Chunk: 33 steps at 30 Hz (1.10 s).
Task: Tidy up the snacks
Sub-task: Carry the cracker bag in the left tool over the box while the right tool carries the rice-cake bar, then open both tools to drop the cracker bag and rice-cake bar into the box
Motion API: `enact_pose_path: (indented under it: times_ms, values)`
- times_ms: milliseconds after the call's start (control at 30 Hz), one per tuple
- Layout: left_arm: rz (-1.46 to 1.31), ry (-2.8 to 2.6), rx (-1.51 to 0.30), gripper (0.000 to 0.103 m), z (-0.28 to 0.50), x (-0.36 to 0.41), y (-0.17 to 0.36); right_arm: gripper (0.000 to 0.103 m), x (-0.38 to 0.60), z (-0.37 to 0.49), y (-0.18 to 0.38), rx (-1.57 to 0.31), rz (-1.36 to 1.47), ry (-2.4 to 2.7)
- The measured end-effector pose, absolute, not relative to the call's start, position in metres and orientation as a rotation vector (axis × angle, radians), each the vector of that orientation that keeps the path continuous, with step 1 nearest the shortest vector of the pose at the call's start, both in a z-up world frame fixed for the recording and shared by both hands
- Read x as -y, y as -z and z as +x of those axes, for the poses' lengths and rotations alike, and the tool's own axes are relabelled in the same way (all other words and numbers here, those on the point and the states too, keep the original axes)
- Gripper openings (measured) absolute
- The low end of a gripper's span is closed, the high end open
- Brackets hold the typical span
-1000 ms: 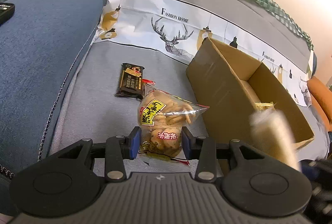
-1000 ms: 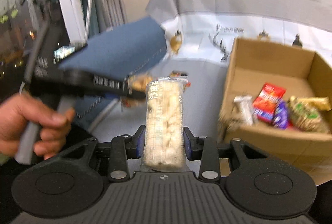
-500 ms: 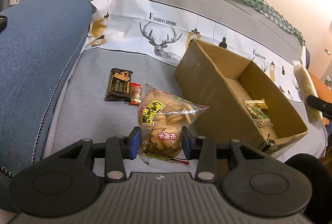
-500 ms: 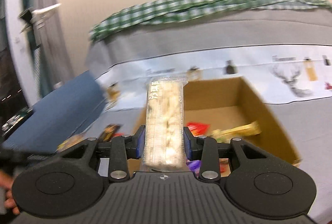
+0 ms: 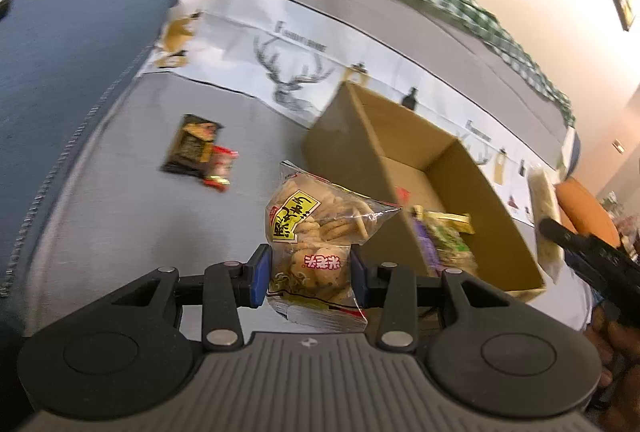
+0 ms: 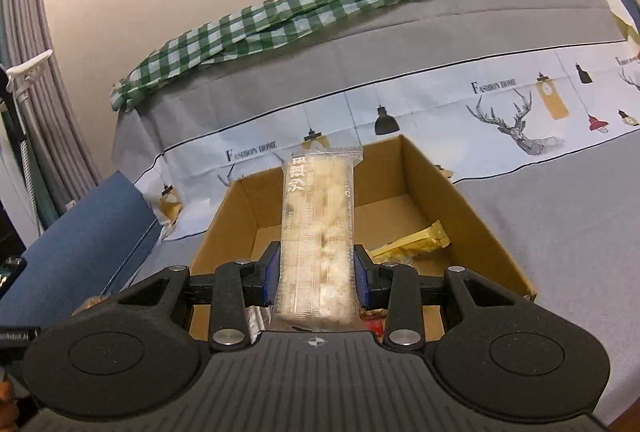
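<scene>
My left gripper [image 5: 308,274] is shut on a clear bag of biscuits [image 5: 316,232] with a yellow label, held above the grey sofa seat just left of the cardboard box [image 5: 360,159]. Inside the box lie several wrapped snacks [image 5: 444,236]. My right gripper [image 6: 316,274] is shut on a long clear pack of pale puffed bars [image 6: 318,232], standing upright over the near end of the cardboard box [image 6: 472,216]; a yellow wrapper [image 6: 412,244] lies inside. In the left wrist view the same pale pack [image 5: 544,207] and the right gripper's black body [image 5: 588,256] show beyond the box.
A dark snack packet [image 5: 192,147] and a small red one [image 5: 220,167] lie on the grey seat to the box's left. A blue cushion [image 5: 60,71] rises on the left, a green checked cloth [image 6: 320,7] tops the backrest, and an orange cushion [image 5: 584,207] sits far right.
My right gripper swung with the pale pack from the box's left side to over its near end, now facing the backrest. The left gripper drifted slightly and tilted, still holding the biscuit bag.
</scene>
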State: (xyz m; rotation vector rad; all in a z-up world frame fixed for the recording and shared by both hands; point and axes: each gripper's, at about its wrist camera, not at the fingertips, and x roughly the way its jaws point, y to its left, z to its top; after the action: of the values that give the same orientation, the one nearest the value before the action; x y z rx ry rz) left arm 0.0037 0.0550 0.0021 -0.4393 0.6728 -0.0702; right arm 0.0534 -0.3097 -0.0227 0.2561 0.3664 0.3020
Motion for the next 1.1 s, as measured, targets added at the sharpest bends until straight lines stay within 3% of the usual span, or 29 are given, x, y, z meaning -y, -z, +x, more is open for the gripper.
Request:
enact_pose_path:
  times_ms: [400,1100]
  values:
    - [-0.438,0.205,-0.634,0.045,0.039,0.007,-0.034,0.038,0.340,0.067,0.038,-0.344,0.389,-0.281]
    - [-0.430,0.231,-0.600,0.045,0.086,0.035,-0.072,0.038,0.331,0.074,0.038,-0.380,0.335,-0.277]
